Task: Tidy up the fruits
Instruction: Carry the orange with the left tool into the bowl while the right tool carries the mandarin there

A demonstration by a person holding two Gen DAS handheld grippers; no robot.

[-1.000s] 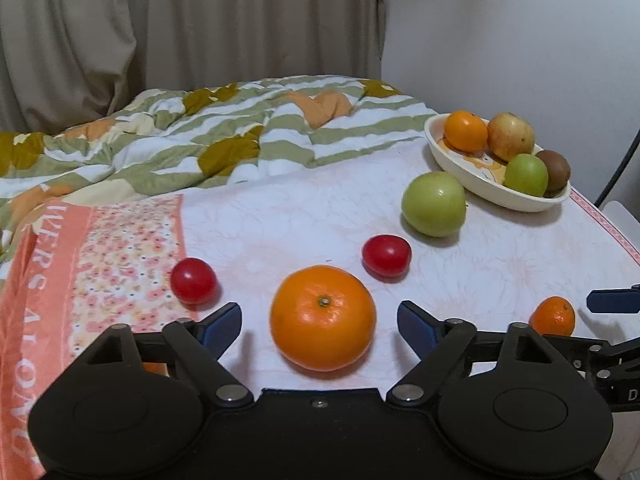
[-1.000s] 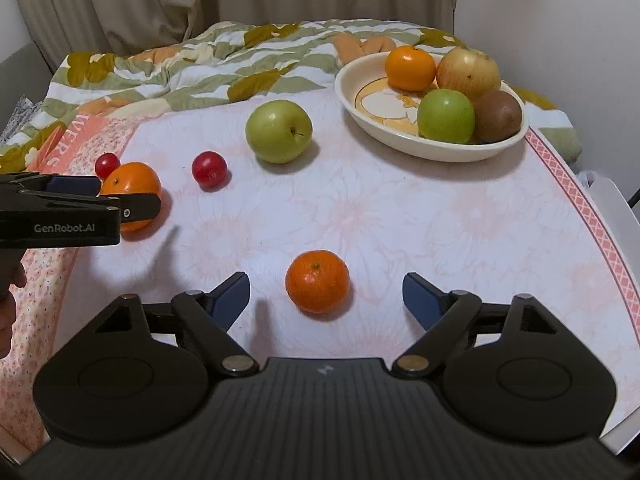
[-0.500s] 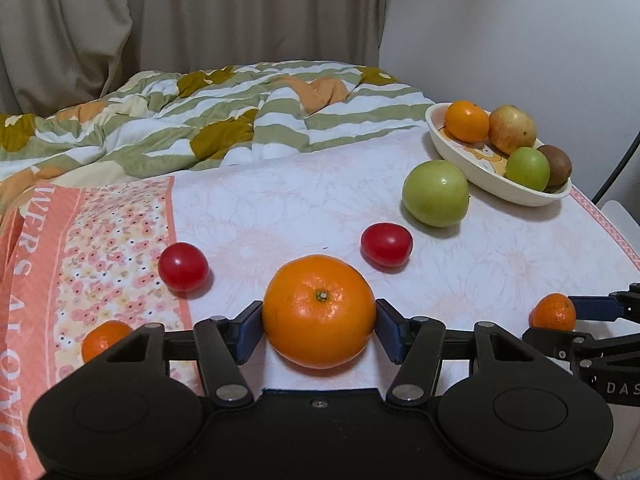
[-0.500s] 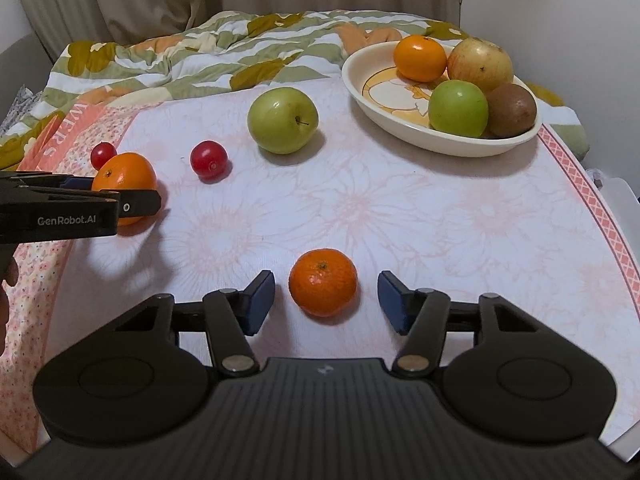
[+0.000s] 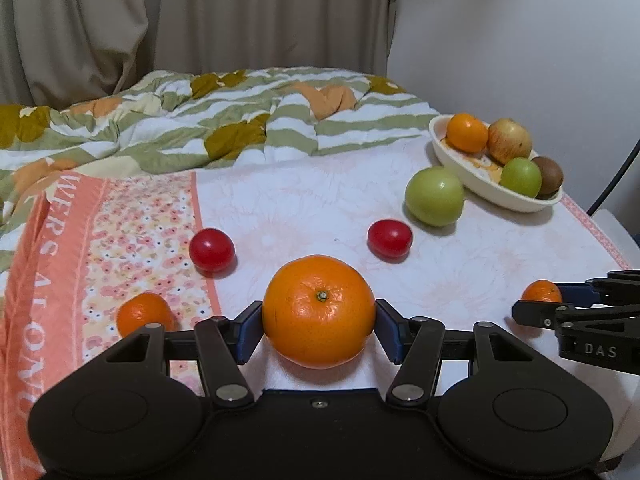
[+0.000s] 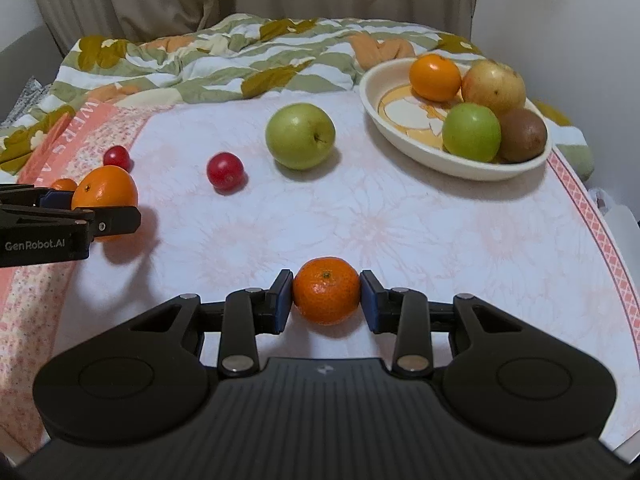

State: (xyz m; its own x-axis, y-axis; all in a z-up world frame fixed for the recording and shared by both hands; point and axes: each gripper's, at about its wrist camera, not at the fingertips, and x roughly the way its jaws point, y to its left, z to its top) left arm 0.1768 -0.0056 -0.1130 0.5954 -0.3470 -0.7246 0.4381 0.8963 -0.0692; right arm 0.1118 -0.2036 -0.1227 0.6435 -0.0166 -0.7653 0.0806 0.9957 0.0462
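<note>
On the bed (image 6: 400, 216), the left gripper (image 5: 319, 320) clamps the large orange (image 5: 319, 310); the right gripper (image 6: 326, 300) clamps the small mandarin (image 6: 326, 290). The bowl (image 6: 400, 128) lies ahead-right, nearer the right gripper.

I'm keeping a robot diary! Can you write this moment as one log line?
left gripper: shut on big round orange | right gripper: shut on small round mandarin | both fruits on flowery cloth | cream oval bowl: holds four fruits
</note>
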